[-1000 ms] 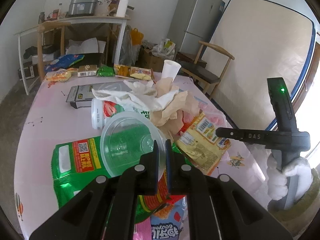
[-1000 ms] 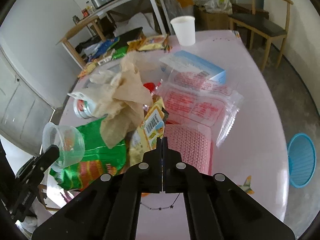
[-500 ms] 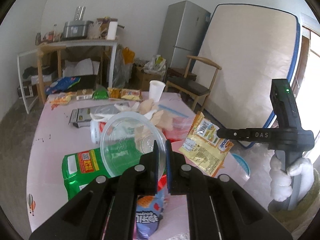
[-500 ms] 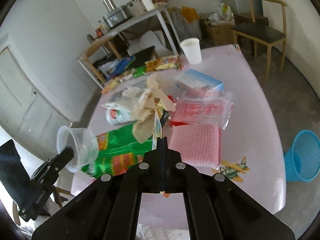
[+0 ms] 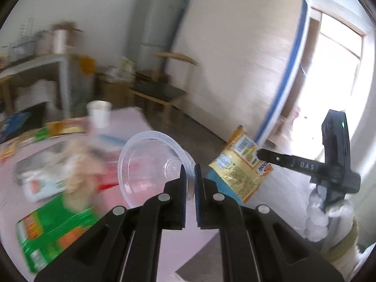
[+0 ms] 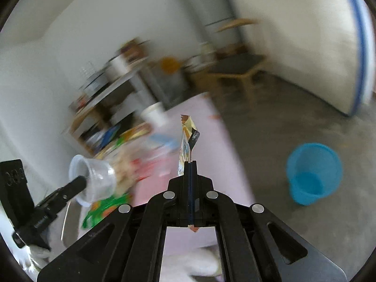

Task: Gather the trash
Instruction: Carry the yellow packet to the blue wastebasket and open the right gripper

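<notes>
My left gripper (image 5: pixel 190 174) is shut on the rim of a clear plastic cup (image 5: pixel 150 166), held in the air above the pink table (image 5: pixel 169 242); the right wrist view shows the same cup (image 6: pixel 94 178) at lower left. My right gripper (image 6: pixel 190 164) is shut on a yellow snack wrapper (image 6: pixel 186 138), seen edge-on and standing up from the jaws. In the left wrist view that wrapper (image 5: pixel 239 166) hangs flat from the right gripper (image 5: pixel 258 152) to the right of the cup. A blue bin (image 6: pixel 313 172) stands on the floor right of the table.
Blurred wrappers lie on the table, among them a green packet (image 5: pixel 54 230), crumpled paper (image 5: pixel 77 171) and a white paper cup (image 5: pixel 98 115). A wooden chair (image 5: pixel 162 89), a fridge (image 5: pixel 157 30), a mattress leaning on the wall (image 5: pixel 237 54) and a cluttered shelf table (image 5: pixel 35 63) stand behind.
Both grippers have risen off the table and swung right, carrying the cup and the yellow wrapper. The blue bin now sits nearer the middle of the right wrist view. Both views are motion-blurred.
</notes>
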The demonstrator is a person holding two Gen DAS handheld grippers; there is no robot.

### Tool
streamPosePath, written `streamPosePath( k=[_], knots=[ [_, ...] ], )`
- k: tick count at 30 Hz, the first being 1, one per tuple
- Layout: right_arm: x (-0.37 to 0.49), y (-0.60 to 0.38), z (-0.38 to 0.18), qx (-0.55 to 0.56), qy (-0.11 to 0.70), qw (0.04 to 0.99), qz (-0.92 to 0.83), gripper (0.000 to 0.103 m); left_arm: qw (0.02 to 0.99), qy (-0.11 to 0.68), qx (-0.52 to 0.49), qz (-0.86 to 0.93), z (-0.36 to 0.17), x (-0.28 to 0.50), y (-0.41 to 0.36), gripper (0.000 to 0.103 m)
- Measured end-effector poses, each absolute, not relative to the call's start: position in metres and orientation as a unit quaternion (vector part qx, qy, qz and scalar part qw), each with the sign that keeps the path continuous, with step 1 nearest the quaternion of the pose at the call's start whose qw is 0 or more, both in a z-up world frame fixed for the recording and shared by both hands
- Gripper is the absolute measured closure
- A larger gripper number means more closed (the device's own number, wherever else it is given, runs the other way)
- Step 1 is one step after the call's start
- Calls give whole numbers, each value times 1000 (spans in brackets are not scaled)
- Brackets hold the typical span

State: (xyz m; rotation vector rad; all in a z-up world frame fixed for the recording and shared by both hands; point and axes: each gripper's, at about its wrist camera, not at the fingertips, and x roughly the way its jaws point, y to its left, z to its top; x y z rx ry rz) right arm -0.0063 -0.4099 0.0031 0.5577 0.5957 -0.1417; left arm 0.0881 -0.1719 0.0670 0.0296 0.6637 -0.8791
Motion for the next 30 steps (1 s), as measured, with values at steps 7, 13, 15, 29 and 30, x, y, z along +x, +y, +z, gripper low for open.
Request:
streamPosePath(
  k=[7, 13, 15, 29, 30],
  knots=[
    [-38, -530, -49, 326, 294, 869, -230, 103, 741, 410, 42, -530, 31, 121, -348, 97],
    [-17, -599, -114, 387, 309, 824, -275, 103, 674, 478, 58, -560, -36, 144, -478, 97],
    [-6, -625, -136, 407, 310, 809, -289, 103, 665, 487, 69, -562, -54, 148, -509, 97],
    [-14, -679, -203, 455, 299, 764, -345, 45, 709, 431, 107, -547, -100, 154, -570, 33],
    [-17, -673, -196, 444, 300, 774, -337, 45, 712, 427, 107, -547, -93, 153, -564, 33]
  ],
)
